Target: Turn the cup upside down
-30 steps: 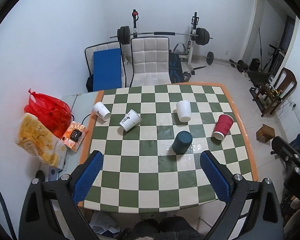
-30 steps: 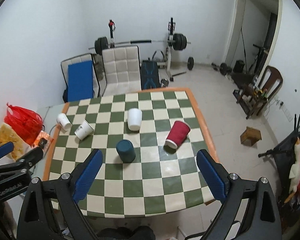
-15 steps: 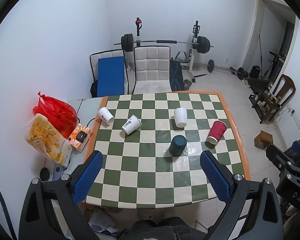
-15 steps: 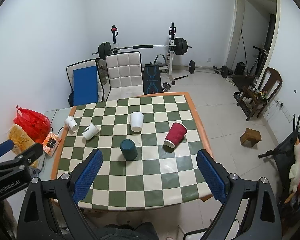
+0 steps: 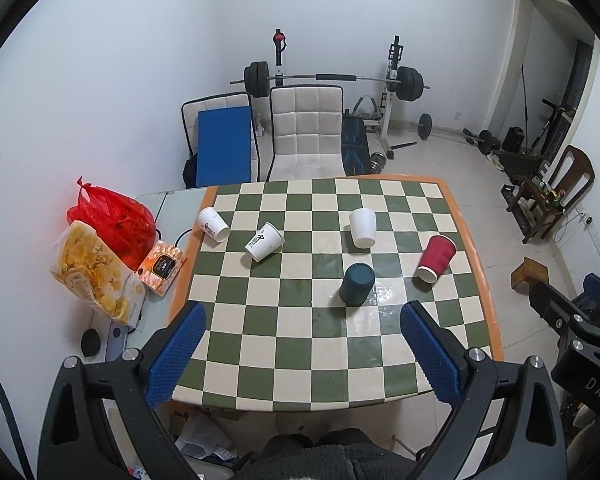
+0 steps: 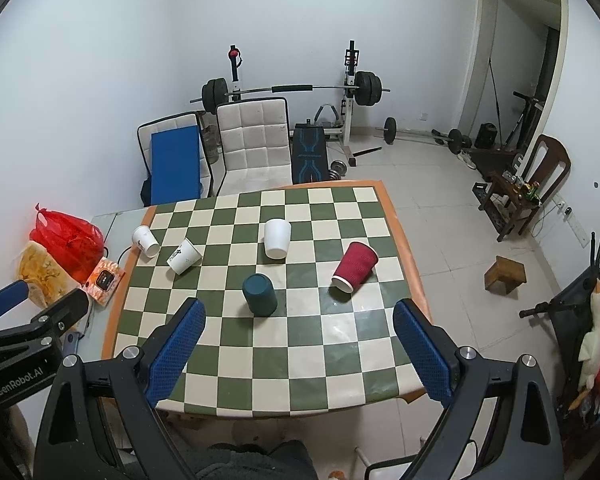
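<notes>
Several cups stand upside down on the green-and-cream checkered table [image 5: 260, 344]: a dark teal cup [image 5: 357, 283] [image 6: 259, 295], a red ribbed cup [image 5: 436, 258] [image 6: 355, 266], a plain white cup [image 5: 363, 227] [image 6: 277, 238], and two printed white cups [image 5: 263, 241] [image 5: 213, 224] at the left. My left gripper [image 5: 300, 344] is open and empty, high above the table's near edge. My right gripper [image 6: 296, 340] is open and empty too, held high above the near edge. The left gripper shows at the left of the right wrist view [image 6: 16, 320].
A red bag [image 5: 112, 220], a snack bag [image 5: 92, 272] and a small orange box [image 5: 162, 266] lie on a side surface left of the table. Chairs [image 5: 306, 128] and a barbell rack [image 5: 328, 80] stand behind it. A wooden stool [image 5: 530, 274] sits on the floor at the right.
Both grippers have risen and pulled back from the table, so the table and cups look smaller and farther. The cups have not moved. Both jaws stay open.
</notes>
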Tool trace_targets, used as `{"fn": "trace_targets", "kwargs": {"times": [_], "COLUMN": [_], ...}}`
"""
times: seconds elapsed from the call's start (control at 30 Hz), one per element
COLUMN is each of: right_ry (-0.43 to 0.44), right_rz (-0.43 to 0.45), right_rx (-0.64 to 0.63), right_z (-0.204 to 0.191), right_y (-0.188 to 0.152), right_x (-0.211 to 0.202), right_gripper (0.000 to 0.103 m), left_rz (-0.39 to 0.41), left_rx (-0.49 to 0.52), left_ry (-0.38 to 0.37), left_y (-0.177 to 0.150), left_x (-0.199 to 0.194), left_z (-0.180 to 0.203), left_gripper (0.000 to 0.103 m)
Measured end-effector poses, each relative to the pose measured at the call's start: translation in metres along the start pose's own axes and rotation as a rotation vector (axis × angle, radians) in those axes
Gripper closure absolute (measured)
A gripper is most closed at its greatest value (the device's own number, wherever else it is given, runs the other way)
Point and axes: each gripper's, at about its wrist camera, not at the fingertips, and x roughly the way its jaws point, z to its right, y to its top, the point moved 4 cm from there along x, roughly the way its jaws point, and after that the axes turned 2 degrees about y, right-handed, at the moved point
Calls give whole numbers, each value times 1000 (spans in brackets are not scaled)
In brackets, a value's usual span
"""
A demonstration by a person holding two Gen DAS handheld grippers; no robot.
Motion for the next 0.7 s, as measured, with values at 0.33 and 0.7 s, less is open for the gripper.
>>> {"fn": "trace_targets", "kwargs": {"times": [0.33,0.7], "right_ry": [14,15], "right_rz": [-8,-7], "right_rx": [-7,-10], "right_z": [-2,-3], "right_y": [4,5], "right_x": [6,7], "right_gripper": [6,6], "left_rz": [3,6], "left_rx": [-5,-6], "left_ry": [4,5], "left_y": [0,4], "left_x": [0,-1], "left_z": [-2,-2], "left_gripper": [3,3]}}
